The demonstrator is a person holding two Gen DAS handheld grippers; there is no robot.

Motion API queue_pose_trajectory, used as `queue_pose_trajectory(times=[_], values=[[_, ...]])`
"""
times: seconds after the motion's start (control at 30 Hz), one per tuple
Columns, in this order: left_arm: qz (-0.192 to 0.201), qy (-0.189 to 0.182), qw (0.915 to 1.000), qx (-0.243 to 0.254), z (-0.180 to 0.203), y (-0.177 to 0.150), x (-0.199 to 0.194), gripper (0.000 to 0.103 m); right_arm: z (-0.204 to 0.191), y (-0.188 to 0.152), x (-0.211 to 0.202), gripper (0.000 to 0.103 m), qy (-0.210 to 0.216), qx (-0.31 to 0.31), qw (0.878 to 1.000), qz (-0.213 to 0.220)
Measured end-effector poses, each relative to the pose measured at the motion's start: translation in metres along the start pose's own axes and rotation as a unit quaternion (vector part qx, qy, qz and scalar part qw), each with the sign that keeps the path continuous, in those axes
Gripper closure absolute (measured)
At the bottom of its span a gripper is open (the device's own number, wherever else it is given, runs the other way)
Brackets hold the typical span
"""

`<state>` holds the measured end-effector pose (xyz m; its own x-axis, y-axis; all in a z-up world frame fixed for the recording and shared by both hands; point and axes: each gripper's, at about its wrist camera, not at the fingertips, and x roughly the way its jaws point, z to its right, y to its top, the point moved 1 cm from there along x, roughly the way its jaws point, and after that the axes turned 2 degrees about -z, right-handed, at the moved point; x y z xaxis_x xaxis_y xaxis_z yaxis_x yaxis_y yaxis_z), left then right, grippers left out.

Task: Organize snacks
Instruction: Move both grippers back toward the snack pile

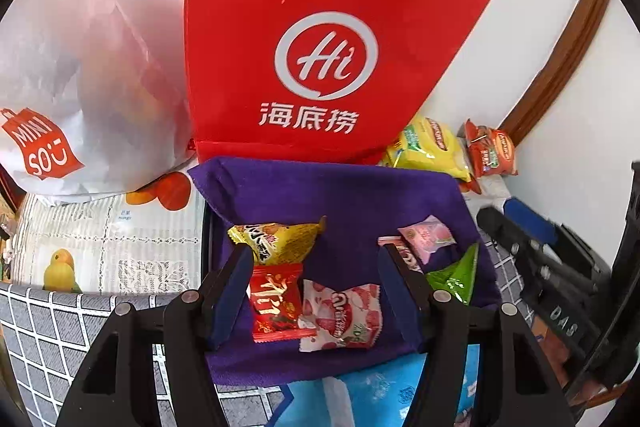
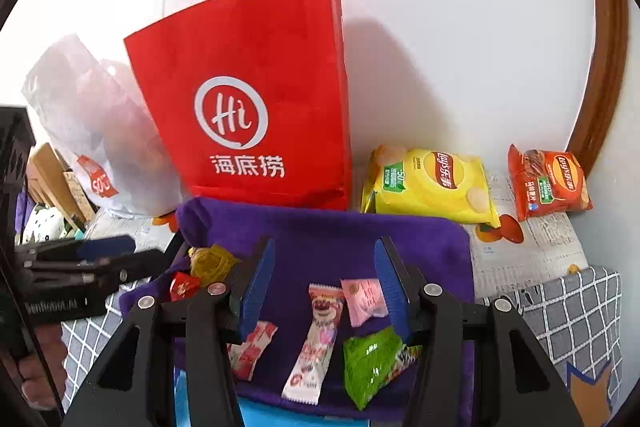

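Snacks are shown scattered on a purple cloth (image 1: 340, 187), viewed first from the left wrist. At the centre, a red candy packet (image 1: 276, 301) and a strawberry-print packet (image 1: 344, 315) lie touching, with a yellow packet (image 1: 280, 239) at 12 o'clock of the red one. At 3 o'clock lie a pink packet (image 1: 426, 237) and a green triangular packet (image 1: 456, 277). The left gripper (image 1: 316, 291) is seen with jaws apart and nothing clamped; the red packet lies just beside its left finger (image 1: 228, 303). A red paper bag (image 1: 320, 47) stands at 12 o'clock, a white Miniso bag (image 1: 60, 107) at 10 o'clock.

From the right wrist, the right gripper (image 2: 324, 291) is likewise held with jaws apart and empty, pitched downward over the cloth. Between its fingers lie a long bear-print packet (image 2: 316, 343) and the pink packet; the green packet lies at 5 o'clock. A yellow Lay's bag (image 2: 432, 183) and an orange Lay's bag (image 2: 548, 183) rest at 2 o'clock against the wall. The left gripper's body appears at 9 o'clock.

Risks are judged as follows: touching packets may be pinched together; slick wrappers may slip from the pads; the loose cloth may be snagged and dragged; the two grippers, held near each other, may collide.
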<state>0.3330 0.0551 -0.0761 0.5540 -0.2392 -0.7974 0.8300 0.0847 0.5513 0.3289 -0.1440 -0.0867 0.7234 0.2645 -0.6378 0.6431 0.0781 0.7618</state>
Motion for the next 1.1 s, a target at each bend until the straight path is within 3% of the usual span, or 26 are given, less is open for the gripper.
queue_pose_trajectory(times=[0.27,0.57,0.7,0.83,1.1], values=[[0.023,-0.008,0.9995,0.019,0.019,-0.004,-0.025,0.041,0.013,-0.033,-0.037,0.051,-0.038,-0.004,0.999,-0.002],[0.061,-0.011,0.9976,0.030,0.035,-0.012,-0.065,0.038,0.022,-0.081,-0.084,0.051,-0.034,0.027,0.998,-0.034],[0.075,-0.018,0.9960,0.045,0.049,-0.018,-0.081,0.033,0.014,-0.106,-0.108,0.051,-0.012,0.027,0.999,-0.039],[0.069,-0.010,0.9963,0.050,0.057,-0.038,-0.086,0.030,0.005,-0.131,-0.116,0.036,0.002,0.029,0.999,-0.040],[0.057,0.008,0.9975,0.041,0.039,-0.083,-0.099,0.030,-0.013,-0.174,-0.108,0.036,0.063,0.045,0.995,-0.069]])
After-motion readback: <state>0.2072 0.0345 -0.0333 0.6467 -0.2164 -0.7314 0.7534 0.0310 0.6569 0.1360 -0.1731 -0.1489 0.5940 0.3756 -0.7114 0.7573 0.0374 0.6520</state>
